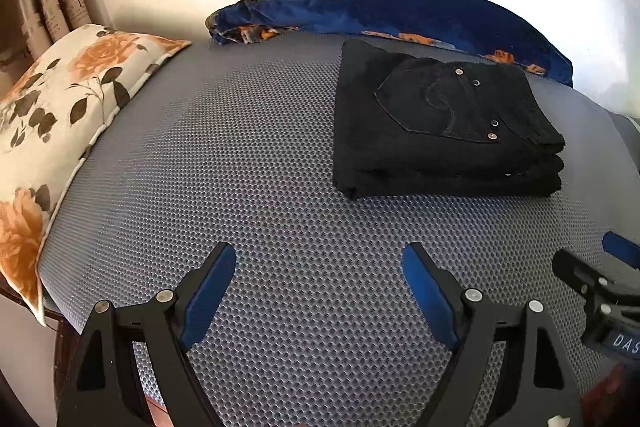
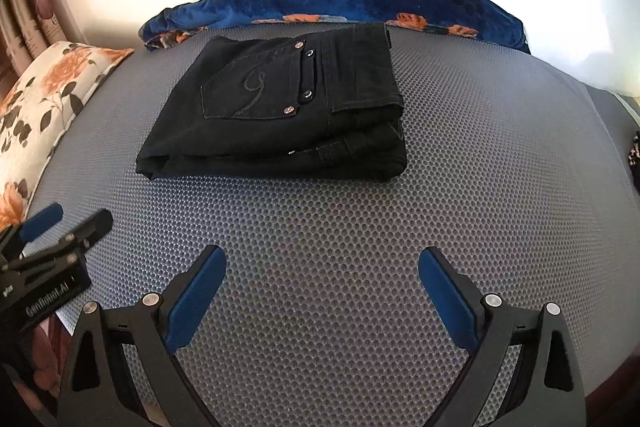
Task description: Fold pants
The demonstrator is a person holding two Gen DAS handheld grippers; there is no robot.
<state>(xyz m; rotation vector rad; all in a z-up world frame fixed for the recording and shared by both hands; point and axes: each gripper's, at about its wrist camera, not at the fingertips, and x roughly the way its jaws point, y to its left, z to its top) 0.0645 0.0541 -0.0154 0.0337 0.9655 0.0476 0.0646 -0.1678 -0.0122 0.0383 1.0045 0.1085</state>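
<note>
Pants [image 2: 276,107], one black pair folded into a stack, lie on the grey mesh mattress [image 2: 320,227] at 12 o'clock from the right hand-held gripper [image 2: 322,267], at 1 o'clock from the left hand-held gripper [image 1: 318,263]. Both are released, holding nothing. Only the right view shows the waistband.

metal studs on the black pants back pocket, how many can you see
4, along the pocket's top band on the folded black denim pants: copper stud, dark stud, dark stud, copper stud. Any others would be hidden inside the folds.
</note>
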